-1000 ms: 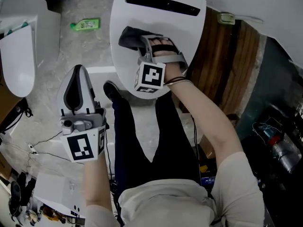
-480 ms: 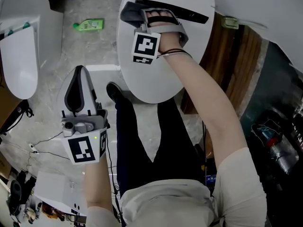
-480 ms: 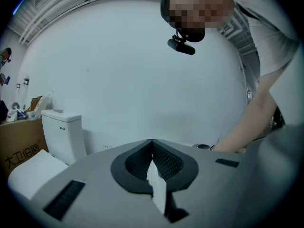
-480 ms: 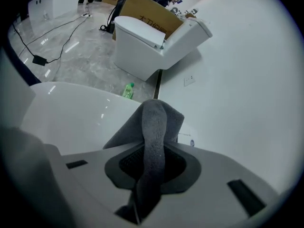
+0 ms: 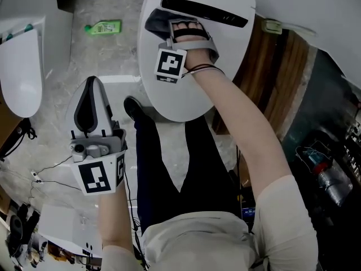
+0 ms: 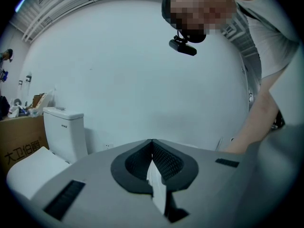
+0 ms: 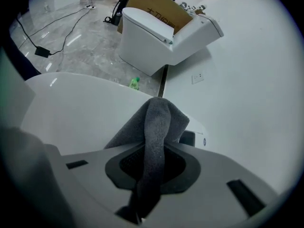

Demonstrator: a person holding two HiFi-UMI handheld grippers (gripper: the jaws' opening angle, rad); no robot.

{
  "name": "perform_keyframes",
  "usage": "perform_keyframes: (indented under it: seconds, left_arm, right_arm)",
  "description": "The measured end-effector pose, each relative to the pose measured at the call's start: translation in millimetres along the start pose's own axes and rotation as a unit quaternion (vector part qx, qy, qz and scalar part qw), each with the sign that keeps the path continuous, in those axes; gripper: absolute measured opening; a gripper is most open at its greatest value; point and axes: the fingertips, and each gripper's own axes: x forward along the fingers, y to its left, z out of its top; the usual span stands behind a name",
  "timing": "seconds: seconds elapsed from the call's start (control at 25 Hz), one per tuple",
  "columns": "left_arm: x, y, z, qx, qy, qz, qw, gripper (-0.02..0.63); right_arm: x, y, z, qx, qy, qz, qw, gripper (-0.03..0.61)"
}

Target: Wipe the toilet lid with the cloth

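The white toilet lid (image 5: 194,92) lies shut at the top centre of the head view. My right gripper (image 5: 164,28) is at its far end, just short of the black hinge strip (image 5: 204,11). It is shut on the dark grey cloth (image 5: 155,20), which presses on the lid. In the right gripper view the cloth (image 7: 156,122) runs up out of the jaws and folds forward onto the lid (image 7: 71,103). My left gripper (image 5: 92,84) hangs over the floor left of the toilet, apart from it. Its jaws (image 6: 152,148) point upward, shut on nothing.
A green bottle (image 5: 102,27) lies on the marble floor. A second white toilet (image 5: 22,66) stands at the left, also in the right gripper view (image 7: 161,37). A wooden panel (image 5: 276,78) borders the right. Cables (image 5: 39,176) trail over the floor. A black shoe (image 5: 132,109) is by the bowl.
My right gripper slid the cloth from the lid's middle up to the far end by the hinge, then eased back slightly. The left gripper has stayed put.
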Motion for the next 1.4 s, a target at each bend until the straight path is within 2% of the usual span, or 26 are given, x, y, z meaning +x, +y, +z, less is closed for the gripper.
perform_keyframes:
  seconds: [0.16,0.44,0.64,0.84,0.92,1.12,1.28,1.4]
  left_arm:
    - [-4.0,-3.2,0.3,0.002,-0.003,-0.002,1.0,0.015]
    - [-18.8,-13.1,0.1,0.005,-0.008,-0.006,0.9999,0.015]
    - [-35.3,-17.9,-2.9,0.003,-0.013,0.001,0.9999,0.015]
    - [-52.8,-24.2,-10.5,0.002,-0.01,0.005,0.9999,0.015]
    - [-57.8,-25.6,-11.9,0.002,-0.009,0.005,0.9999,0.015]
    - [-65.1,-28.2,-9.7,0.006,-0.014,0.005,0.9999,0.015]
    - [-68.5,-29.1,-9.4,0.004,-0.018,0.005,0.9998,0.015]
    - [-68.9,-28.7,-12.4,0.001,-0.018,0.005,0.9998,0.015]
  right_arm:
    - [-15.0,26.1,9.0,0.009,-0.01,-0.002,1.0,0.064]
    - [-54.5,103.5,26.2,0.009,-0.022,0.048,0.999,0.064]
    - [-85.0,148.3,57.9,0.05,-0.076,0.025,0.996,0.064]
    - [-111.5,204.3,77.9,0.065,-0.088,0.056,0.992,0.064]
    - [-120.3,225.6,79.4,0.05,-0.079,0.077,0.993,0.066]
    - [-137.1,265.9,68.6,-0.022,-0.046,0.135,0.99,0.066]
    - [-142.4,274.3,68.8,-0.029,-0.048,0.155,0.986,0.066]
    - [-145.3,275.4,69.8,-0.029,-0.05,0.186,0.981,0.066]
